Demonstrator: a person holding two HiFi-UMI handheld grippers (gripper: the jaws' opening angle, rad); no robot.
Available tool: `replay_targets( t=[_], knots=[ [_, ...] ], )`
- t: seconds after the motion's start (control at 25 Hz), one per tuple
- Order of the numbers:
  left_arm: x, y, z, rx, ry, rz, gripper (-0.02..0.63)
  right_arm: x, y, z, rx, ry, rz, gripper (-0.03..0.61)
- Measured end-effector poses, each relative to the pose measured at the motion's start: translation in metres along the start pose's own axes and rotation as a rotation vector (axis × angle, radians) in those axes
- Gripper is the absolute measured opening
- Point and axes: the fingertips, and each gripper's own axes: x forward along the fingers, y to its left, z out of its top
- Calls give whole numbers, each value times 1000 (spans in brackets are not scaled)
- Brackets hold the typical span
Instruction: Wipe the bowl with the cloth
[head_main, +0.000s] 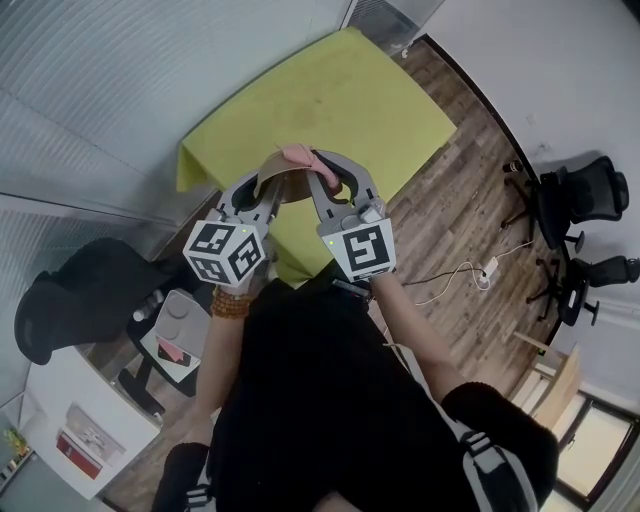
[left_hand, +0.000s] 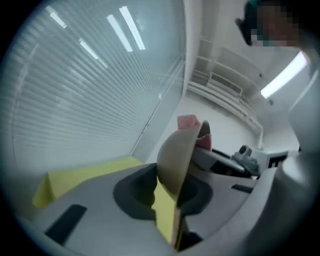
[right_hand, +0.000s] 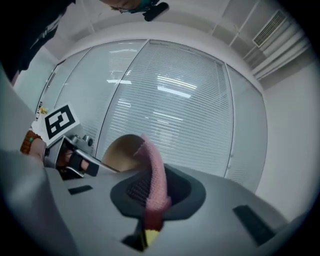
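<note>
Both grippers are held up over the yellow-green table (head_main: 350, 95). My left gripper (head_main: 262, 187) is shut on the rim of a tan bowl (head_main: 281, 180), which stands on edge. In the left gripper view the bowl (left_hand: 175, 152) rises from between the jaws of the left gripper (left_hand: 172, 202). My right gripper (head_main: 335, 172) is shut on a pink cloth (head_main: 298, 153). In the right gripper view the cloth (right_hand: 155, 172) stands up from the right gripper (right_hand: 150, 212) and lies against the bowl (right_hand: 119, 152). The pink cloth (left_hand: 188, 121) peeks over the bowl's rim.
Black office chairs (head_main: 585, 190) stand on the wood floor at the right, near a cable and power strip (head_main: 482, 270). Another dark chair (head_main: 75, 300) and a white cabinet (head_main: 70, 430) are at the left. A glass wall with blinds (right_hand: 170, 100) stands behind the table.
</note>
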Motion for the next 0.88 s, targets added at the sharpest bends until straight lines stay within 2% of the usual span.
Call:
replay_targets(
  t=[0.08,0.12,0.32,0.4,0.6,0.68,0.8,0.88],
  knots=[
    [1,-1,0,-153,-38,-51,57,-1,-2,1,3,3,2,18],
    [1,-2,-1,-185,-47,-61,57,-1,-2,0,1,9,2,18],
    [4,-1,-6,-210,-45,-78,55,-2,-2,-4,4,14,-1,20],
    [3,-1,-8,-242,-52,-88,55,-3,-1,-4,4,4,1,20],
    [3,-4,-9,-434,-105,-155,55,-4,0,4,12,-30,4,23],
    [1,-6,-6,-485,-152,-164,54,-6,-1,6,53,-42,-1,24],
    [-8,-2,3,-537,-246,-134,54,-8,2,2,168,-52,-3,23],
    [-11,0,3,-614,-297,-106,54,-8,1,-2,262,-55,2,21]
  ],
)
